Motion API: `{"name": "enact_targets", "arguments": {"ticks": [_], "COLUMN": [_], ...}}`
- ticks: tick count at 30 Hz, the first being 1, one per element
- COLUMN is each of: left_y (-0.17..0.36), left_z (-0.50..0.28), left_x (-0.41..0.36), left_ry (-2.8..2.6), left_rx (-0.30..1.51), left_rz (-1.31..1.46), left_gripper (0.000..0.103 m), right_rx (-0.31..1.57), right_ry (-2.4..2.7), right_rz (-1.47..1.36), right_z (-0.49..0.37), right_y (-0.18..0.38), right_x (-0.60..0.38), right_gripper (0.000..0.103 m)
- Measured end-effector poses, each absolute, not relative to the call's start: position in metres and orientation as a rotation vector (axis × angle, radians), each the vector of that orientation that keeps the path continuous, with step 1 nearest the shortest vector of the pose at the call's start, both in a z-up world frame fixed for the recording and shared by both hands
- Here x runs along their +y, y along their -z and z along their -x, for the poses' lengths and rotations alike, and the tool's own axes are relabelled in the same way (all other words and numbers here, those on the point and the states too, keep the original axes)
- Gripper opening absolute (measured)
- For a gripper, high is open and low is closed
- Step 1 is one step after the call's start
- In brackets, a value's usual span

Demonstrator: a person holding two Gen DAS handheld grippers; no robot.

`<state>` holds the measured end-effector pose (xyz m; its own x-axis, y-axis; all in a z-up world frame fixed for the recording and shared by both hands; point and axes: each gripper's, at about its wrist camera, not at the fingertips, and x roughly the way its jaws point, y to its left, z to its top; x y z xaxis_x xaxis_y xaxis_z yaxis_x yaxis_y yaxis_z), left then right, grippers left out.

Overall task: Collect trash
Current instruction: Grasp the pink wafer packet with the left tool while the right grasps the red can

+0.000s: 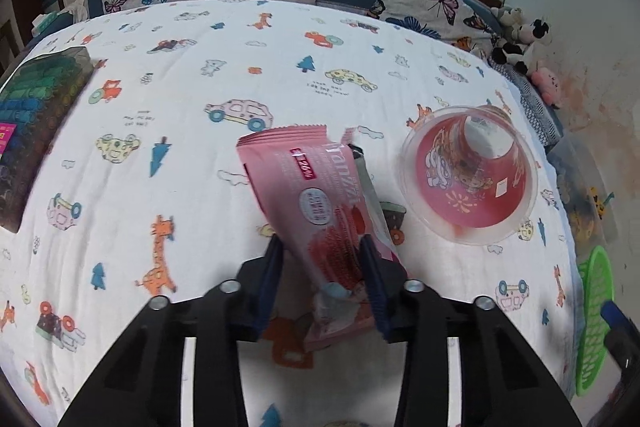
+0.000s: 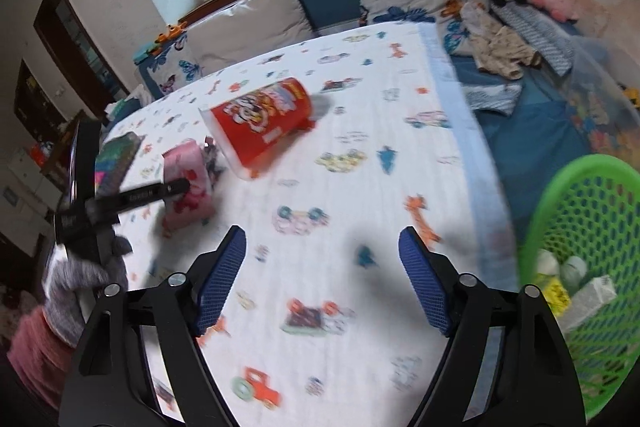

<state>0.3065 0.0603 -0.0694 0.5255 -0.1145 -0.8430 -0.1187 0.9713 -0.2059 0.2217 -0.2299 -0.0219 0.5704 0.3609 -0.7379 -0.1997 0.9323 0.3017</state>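
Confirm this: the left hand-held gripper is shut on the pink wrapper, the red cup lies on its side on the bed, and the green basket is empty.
Not empty. The right wrist view shows the green basket already holding trash. The left hand-held gripper does grip the pink wrapper, and the red cup lies sideways.

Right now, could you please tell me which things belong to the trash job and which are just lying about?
Job: pink wrapper in the left claw; red cup; green basket.
Lying about: butterfly pillows, plush toys, coloured box.
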Motion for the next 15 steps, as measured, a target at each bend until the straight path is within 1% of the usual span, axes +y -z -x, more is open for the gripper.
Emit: {"name": "enact_targets", "arguments": {"ticks": [6,15], "left_y": [0.060,0.049], "left_z": [-0.291,-0.273], "left_x": [0.072,0.092], "left_ry": [0.022,0.047], "left_rx": [0.990,0.968], "left_rz": [0.246,0.256], "left_gripper": [0.025,0.022], "right_rx": [0.985,1.068], "right_ry": [-0.391,-0.386], "right_rz": [-0.335,-0.551], "right_z": [-0.269,-0.334], "right_y": [0.021,0.032], "right_x": [-0.210,-0.192], "right_gripper": [0.071,0.071]}}
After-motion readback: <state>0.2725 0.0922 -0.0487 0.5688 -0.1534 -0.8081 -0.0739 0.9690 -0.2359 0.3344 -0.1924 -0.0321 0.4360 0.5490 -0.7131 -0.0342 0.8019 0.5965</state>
